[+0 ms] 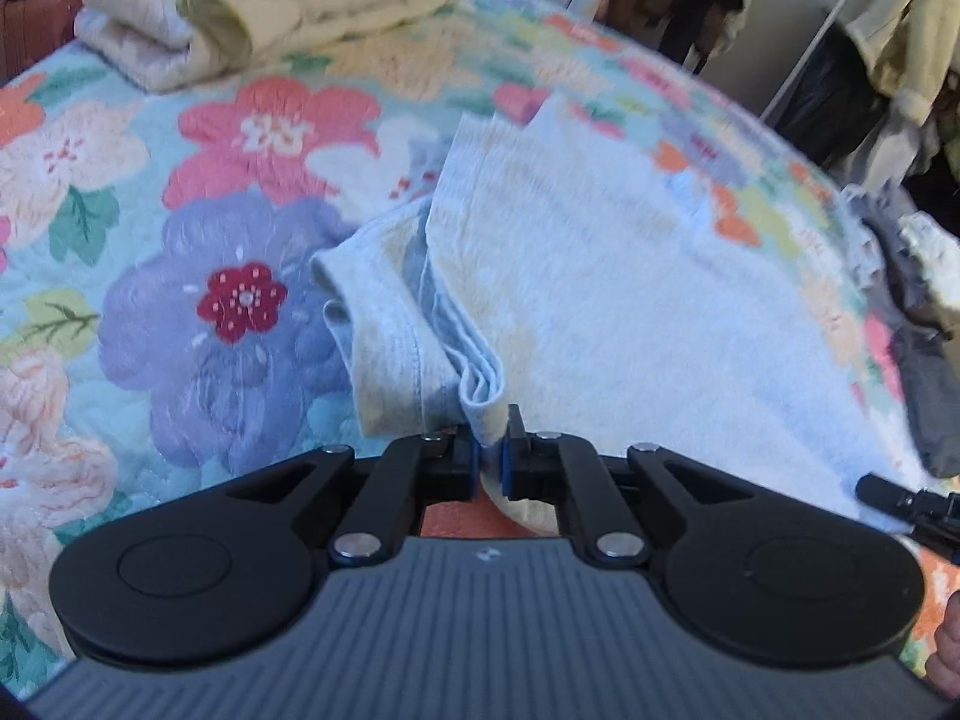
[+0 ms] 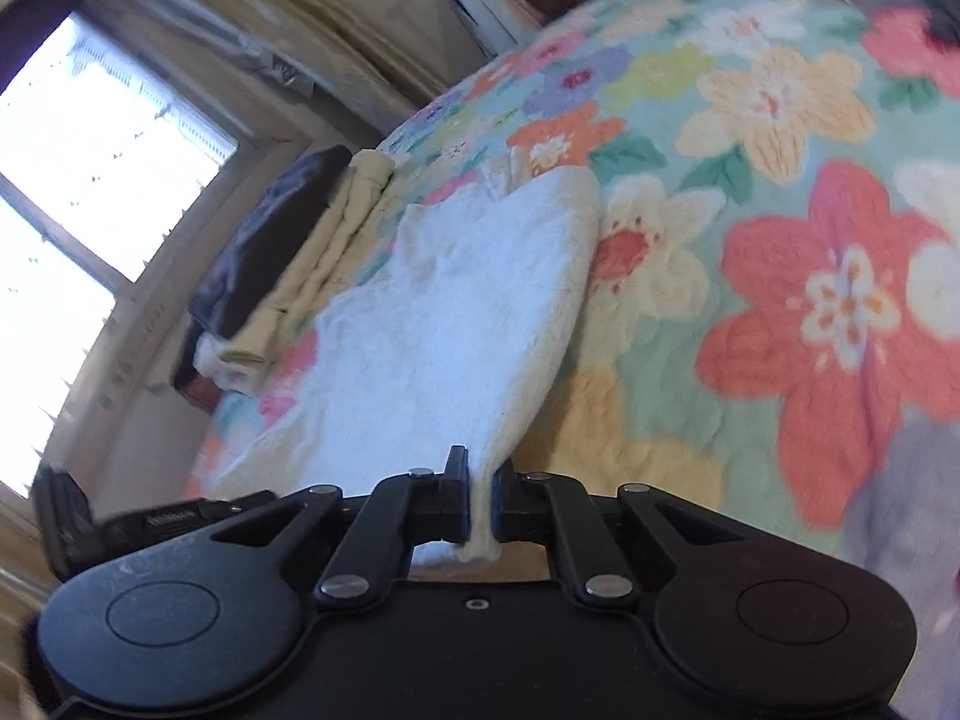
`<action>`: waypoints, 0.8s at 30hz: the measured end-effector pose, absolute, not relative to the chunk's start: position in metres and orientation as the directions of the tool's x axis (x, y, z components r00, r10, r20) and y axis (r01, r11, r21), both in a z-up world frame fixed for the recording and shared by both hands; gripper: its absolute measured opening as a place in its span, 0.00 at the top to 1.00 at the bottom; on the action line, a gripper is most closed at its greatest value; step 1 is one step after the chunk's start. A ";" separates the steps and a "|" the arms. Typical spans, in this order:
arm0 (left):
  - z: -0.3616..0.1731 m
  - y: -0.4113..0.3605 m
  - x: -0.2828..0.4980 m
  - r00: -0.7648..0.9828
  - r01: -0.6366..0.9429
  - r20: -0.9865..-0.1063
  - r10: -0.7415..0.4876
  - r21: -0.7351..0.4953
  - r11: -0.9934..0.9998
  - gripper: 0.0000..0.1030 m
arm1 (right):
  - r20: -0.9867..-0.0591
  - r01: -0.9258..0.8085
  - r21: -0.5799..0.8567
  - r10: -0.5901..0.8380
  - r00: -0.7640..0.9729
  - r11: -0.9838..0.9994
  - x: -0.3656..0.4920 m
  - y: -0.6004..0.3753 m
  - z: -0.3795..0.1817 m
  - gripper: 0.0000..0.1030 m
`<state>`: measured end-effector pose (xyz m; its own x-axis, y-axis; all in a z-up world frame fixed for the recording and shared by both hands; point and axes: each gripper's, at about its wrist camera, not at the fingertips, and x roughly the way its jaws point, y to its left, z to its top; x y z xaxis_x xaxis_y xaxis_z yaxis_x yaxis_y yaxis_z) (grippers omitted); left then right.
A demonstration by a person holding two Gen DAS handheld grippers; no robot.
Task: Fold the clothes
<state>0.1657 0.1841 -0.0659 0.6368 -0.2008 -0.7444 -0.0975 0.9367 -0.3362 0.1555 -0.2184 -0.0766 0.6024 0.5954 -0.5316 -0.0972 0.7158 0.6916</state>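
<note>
A pale blue-grey T-shirt [image 1: 600, 276] lies spread on the flowered quilt [image 1: 198, 312], one short sleeve folded out to its left. My left gripper [image 1: 491, 450] is shut on a bunched near edge of that shirt, the cloth pinched between its blue pads. In the right wrist view the same shirt [image 2: 456, 312] stretches away from my right gripper [image 2: 480, 498], which is shut on another part of its near edge; a tuft of fabric hangs below the jaws. The tip of the right gripper [image 1: 912, 507] shows at the lower right of the left wrist view.
A stack of folded clothes [image 1: 270, 18], cream under dark, sits at the far side of the bed and also appears as the folded stack [image 2: 282, 264] near a bright window [image 2: 78, 192]. Dark crumpled garments [image 1: 918, 324] lie at the bed's right edge. Hanging clothes [image 1: 870, 30] stand beyond.
</note>
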 end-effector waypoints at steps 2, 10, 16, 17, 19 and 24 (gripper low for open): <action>-0.061 0.187 0.161 0.654 -0.095 -0.728 -0.204 -0.347 0.933 0.95 | -0.493 -0.089 0.745 0.636 0.593 0.661 0.149 -0.219 -0.073 0.91; -0.036 0.184 0.130 0.694 -0.051 -0.680 -0.236 -0.374 0.926 0.95 | -0.461 -0.038 0.818 0.693 0.554 0.574 0.133 -0.231 -0.058 0.91; -0.007 0.176 0.206 0.690 -0.030 -0.687 -0.226 -0.340 0.940 0.95 | -0.490 -0.060 0.783 0.674 0.553 0.619 0.210 -0.241 -0.022 0.91; -0.003 0.174 0.221 0.691 -0.031 -0.687 -0.223 -0.336 0.941 0.95 | -0.496 -0.061 0.775 0.666 0.557 0.629 0.225 -0.241 -0.016 0.91; 0.004 0.172 0.254 0.690 -0.039 -0.689 -0.223 -0.344 0.938 0.95 | -0.511 -0.040 0.774 0.659 0.552 0.632 0.254 -0.242 -0.008 0.91; 0.020 0.152 0.332 0.686 -0.037 -0.705 -0.178 -0.279 0.960 0.95 | -0.518 0.183 0.848 0.704 0.486 0.498 0.316 -0.262 -0.014 0.91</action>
<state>0.3316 0.1517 0.0198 0.6865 -0.1783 -0.7050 -0.0373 0.9596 -0.2790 0.3162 -0.2621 -0.0140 0.4860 0.7036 -0.5185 0.1826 0.4984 0.8475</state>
